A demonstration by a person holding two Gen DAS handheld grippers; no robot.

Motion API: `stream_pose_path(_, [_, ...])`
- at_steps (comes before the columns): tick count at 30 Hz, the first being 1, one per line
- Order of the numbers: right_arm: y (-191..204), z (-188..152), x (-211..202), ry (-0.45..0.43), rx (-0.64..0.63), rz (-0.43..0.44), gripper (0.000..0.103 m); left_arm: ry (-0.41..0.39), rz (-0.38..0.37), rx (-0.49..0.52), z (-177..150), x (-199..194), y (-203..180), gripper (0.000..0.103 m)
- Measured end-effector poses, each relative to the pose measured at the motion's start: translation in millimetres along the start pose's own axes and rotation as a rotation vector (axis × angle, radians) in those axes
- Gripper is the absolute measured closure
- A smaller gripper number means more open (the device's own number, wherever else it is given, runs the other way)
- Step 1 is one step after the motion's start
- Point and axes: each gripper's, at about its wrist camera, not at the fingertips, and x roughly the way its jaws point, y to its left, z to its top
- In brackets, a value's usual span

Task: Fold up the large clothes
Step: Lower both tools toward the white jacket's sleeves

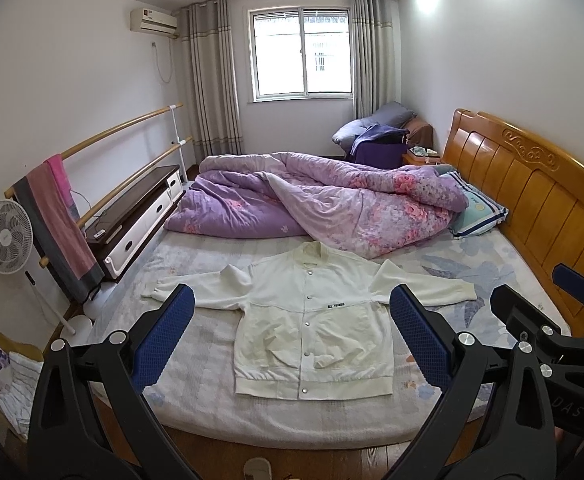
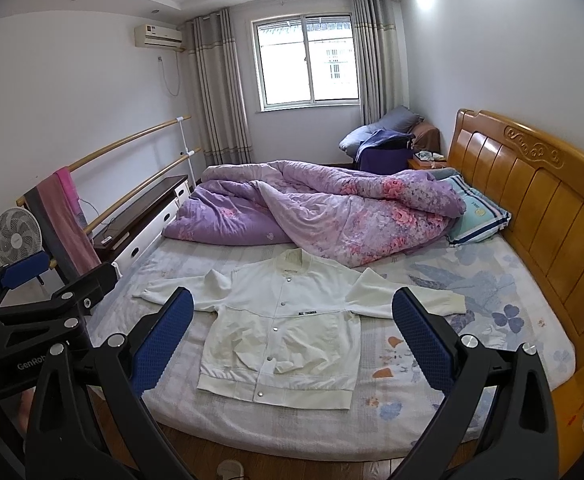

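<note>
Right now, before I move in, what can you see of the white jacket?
The white jacket lies flat, front up, on the bed, collar toward the purple quilt, which touches it. Snapped shut, with metal buttons, small black chest lettering and a ribbed hem nearest us. Both sleeves spread sideways. Soft knit-looking fabric, slightly wrinkled. Neither tongs touch it.

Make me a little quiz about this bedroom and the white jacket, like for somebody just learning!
1. True or false: the white jacket lies buttoned and spread flat on the bed.
2. What lies bunched behind the jacket? A) purple quilt B) a suitcase C) a rug
3. Fill in: both claws, left claw and right claw, are ____.

Key: 1 true; 2 A; 3 open
</note>
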Motion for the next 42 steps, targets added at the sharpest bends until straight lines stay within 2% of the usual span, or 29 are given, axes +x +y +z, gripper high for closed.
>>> stream_pose_path(4, [7.3, 6.9, 22.9, 0.016, -0.003, -0.005, 0.007, 0.023, -0.003, -0.005, 7.2, 29.0, 10.8, 0.005])
stream_pose_path(11, [39.6, 17.7, 94.3, 0.076, 0.007, -0.023, 0.007, 0.091, -0.026, 0.007, 24.4, 105.0, 53.0, 0.005])
stream_pose_path(16, [79.9, 29.5, 156.0, 0.1, 0.012, -0.073, 0.007, 0.137, -0.077, 0.011, 42.0, 183.3, 105.7, 0.005])
stream_pose_path(19, [112.5, 37.4, 207.3, 0.117, 0.021, -0.102, 0.007, 0.163, -0.096, 0.006, 50.2, 232.8, 141.8, 0.005])
stream_pose_path(25, [162.9, 46.4, 302.3, 0.136, 0.026, -0.119, 0.007, 0.216, -0.133, -0.052, 54.2, 329.5, 221.0, 0.005])
stream_pose_path(33, [223.2, 36.3, 419.8, 0.223, -0.016, -0.102, 0.007, 0.337, -0.127, -0.154, 34.4, 437.6, 311.3, 0.005])
stream_pose_path(38, [255.0, 10.5, 498.5, 0.337, -0.051, -0.095, 0.007, 0.443, -0.147, -0.25, 4.4, 509.0, 367.1, 0.005])
stream_pose_path(41, [262.8, -9.5, 549.0, 0.418, -0.045, -0.083, 0.007, 0.485, -0.107, -0.338, -21.5, 552.7, 407.8, 0.005])
stream_pose_path(42, [264.4, -12.7, 560.5, 0.431, -0.04, -0.08, 0.007, 0.511, -0.073, -0.375, -33.7, 572.4, 427.6, 0.005])
